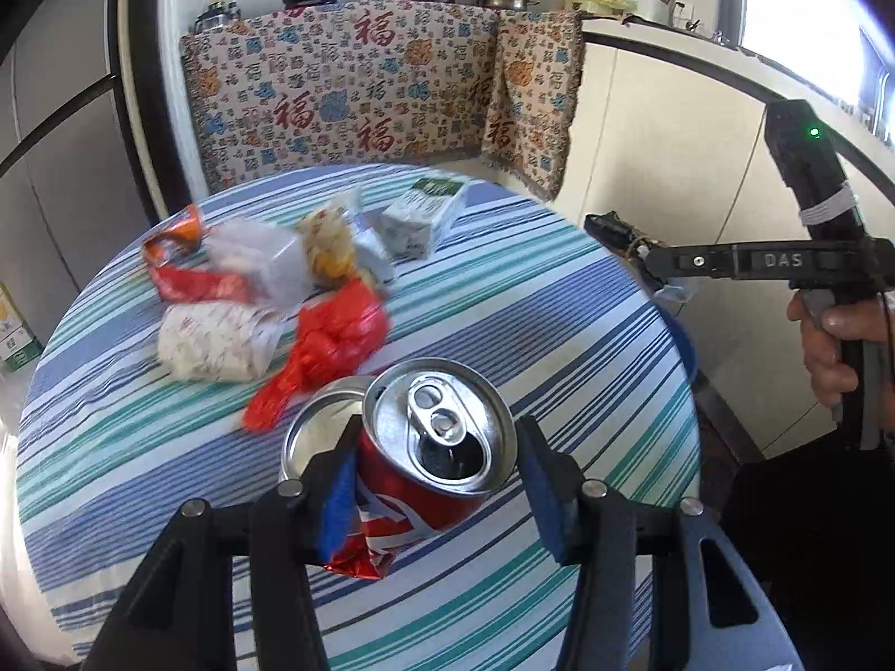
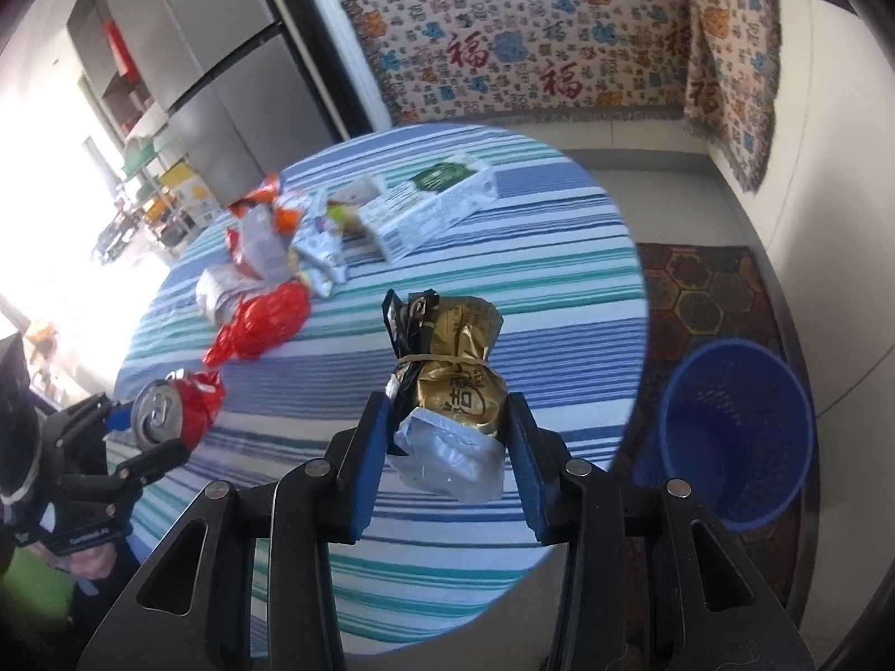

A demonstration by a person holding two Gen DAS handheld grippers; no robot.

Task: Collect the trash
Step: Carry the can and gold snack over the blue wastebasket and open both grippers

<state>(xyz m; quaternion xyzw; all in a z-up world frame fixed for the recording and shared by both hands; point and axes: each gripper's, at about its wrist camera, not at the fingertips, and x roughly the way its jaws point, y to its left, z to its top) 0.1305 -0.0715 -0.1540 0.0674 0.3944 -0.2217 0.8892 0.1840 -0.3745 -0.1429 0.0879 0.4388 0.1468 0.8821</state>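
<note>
A round table's cloth [image 1: 559, 302] is showing stripes of blue, white and teal. A crushed aluminium drink can [image 1: 425, 475] is gleaming red with white lettering and a bare silver top. A knotted thin plastic bag [image 1: 330, 346] is glowing bright red. A crumpled foil snack packet [image 2: 447, 386] is shining gold and black with a silver inside. A flattened cardboard carton [image 2: 430, 204] is looking white with a dark green panel. A perforated round plastic waste basket [image 2: 738, 436] is showing solid blue. A draped woven cloth [image 1: 358, 89] is displaying cream with red characters and blue and orange motifs. Both grippers' finger pads [image 2: 372, 464] are showing blue on black frames.
</note>
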